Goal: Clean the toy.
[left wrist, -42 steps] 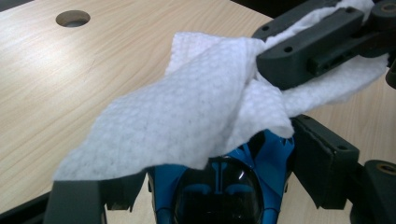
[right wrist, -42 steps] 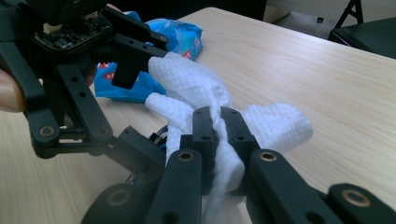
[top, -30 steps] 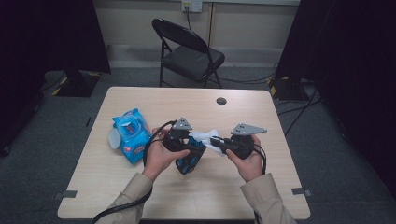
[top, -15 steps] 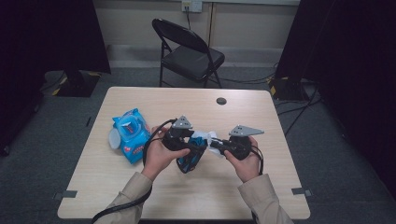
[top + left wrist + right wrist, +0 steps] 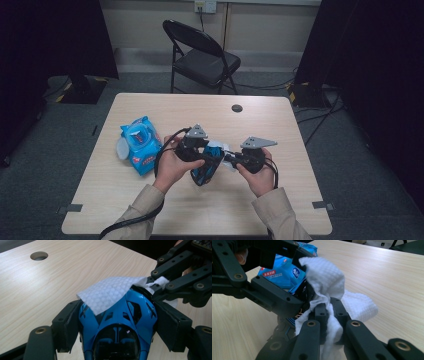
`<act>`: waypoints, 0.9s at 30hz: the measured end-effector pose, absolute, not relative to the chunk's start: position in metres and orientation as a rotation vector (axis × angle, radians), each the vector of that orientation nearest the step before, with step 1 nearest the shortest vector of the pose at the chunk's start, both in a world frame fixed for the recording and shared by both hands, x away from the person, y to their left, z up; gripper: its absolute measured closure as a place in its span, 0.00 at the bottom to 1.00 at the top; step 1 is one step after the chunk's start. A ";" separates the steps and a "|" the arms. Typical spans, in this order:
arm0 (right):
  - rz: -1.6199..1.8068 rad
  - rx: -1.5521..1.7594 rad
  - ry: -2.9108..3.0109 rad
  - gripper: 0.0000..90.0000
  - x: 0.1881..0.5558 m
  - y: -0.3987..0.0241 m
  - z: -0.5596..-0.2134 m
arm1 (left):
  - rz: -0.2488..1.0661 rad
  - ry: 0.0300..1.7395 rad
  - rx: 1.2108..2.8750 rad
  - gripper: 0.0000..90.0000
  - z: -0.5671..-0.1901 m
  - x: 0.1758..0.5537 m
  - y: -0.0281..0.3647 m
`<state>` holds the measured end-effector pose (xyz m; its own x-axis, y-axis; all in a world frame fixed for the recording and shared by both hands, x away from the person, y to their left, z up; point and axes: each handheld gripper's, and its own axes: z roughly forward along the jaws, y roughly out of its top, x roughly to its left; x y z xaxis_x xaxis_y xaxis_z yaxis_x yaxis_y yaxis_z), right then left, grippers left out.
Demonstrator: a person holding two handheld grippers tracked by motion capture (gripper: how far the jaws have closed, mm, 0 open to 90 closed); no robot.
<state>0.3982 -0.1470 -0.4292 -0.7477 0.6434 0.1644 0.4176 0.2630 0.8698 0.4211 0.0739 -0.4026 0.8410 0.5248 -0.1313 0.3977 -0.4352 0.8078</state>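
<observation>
Both grippers are held above the middle of the pale wood-grain table point(image 5: 280, 200), closer to its near edge than its far one. Left gripper point(image 5: 117, 315): jaws set wide and clamped on the two flanks of a glossy blue-and-black toy car with a dark windscreen point(image 5: 117, 337); pads press on both sides of the body, so the car is gripped, not just framed. Its long axis runs along the jaws, the end away from the camera pointing toward the other gripper. Right gripper point(image 5: 327, 315): jaws pressed together, pinching a white embossed wet wipe point(image 5: 324, 282). The wipe drapes from that pinch over the far end of the car's upper surface, touching it; a loose bunch hangs toward the table on the side. In the high view the right gripper point(image 5: 231, 159) sits just beside the left gripper point(image 5: 206, 156), tips almost meeting at the car. Judgement: a wiping stroke would have to run along the car's long axis, from its far end back toward the windscreen, and the right hand is the one placed to make it while the left steadies the car. Farther toward the table's left edge lies a blue plastic wipes pack with a white lid point(image 5: 141, 145), well apart from both hands. Near the far edge is a round cable hole point(image 5: 237, 108); beyond the table stands a black folding chair point(image 5: 202, 55).
</observation>
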 end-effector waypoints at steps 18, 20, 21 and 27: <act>1.463 0.988 2.348 0.96 0.398 -0.137 -0.442 | 0.179 0.671 2.069 0.29 -0.398 0.422 0.075; 1.461 0.987 2.356 0.96 0.397 -0.136 -0.443 | 0.178 0.668 2.069 0.29 -0.397 0.422 0.075; 1.461 0.987 2.356 0.96 0.397 -0.136 -0.443 | 0.178 0.667 2.066 0.29 -0.397 0.422 0.075; 1.464 0.989 2.368 0.96 0.396 -0.132 -0.449 | 0.176 0.674 2.062 0.29 -0.395 0.423 0.077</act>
